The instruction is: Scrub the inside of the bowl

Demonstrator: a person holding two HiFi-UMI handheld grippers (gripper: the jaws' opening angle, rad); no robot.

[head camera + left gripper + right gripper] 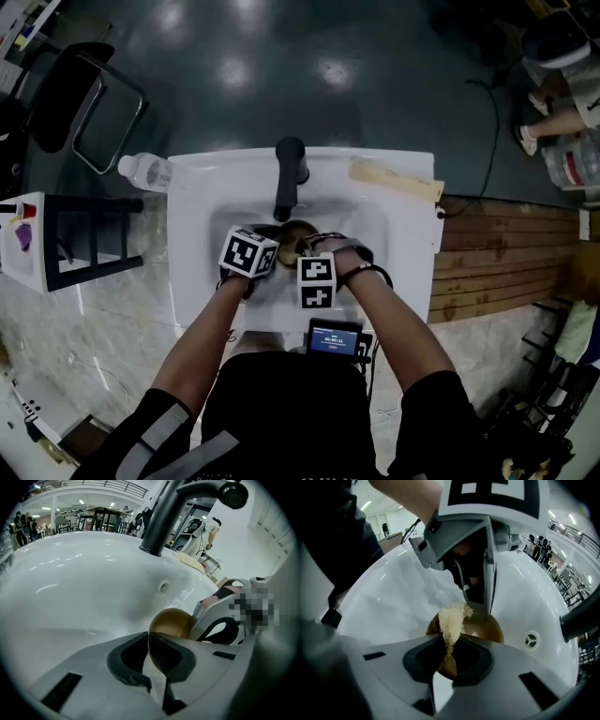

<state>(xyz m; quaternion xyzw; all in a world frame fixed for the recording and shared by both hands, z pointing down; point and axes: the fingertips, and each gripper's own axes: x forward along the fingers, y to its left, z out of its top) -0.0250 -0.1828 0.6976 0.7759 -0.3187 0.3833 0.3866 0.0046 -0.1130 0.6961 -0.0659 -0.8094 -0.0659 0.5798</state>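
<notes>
A small brown-gold bowl (294, 244) sits low in the white sink basin (202, 202), below the faucet. My left gripper (149, 641) is shut on the bowl (171, 622), with the rim edge-on between its dark pads. My right gripper (449, 645) is shut on a pale yellow scrub pad (451, 620), whose frayed end reaches into the bowl (490, 631). In the head view the left gripper (272, 249) and the right gripper (314, 251) meet over the bowl from either side. The left gripper's body (468, 550) hangs close above the pad.
A black faucet (289, 178) stands at the back of the sink. An overflow hole (530, 641) is in the basin wall. A plastic bottle (145, 172) lies at the sink's left corner, a beige block (396, 180) on its right rim. A black rack (84, 244) stands left, wooden slats (506, 262) right.
</notes>
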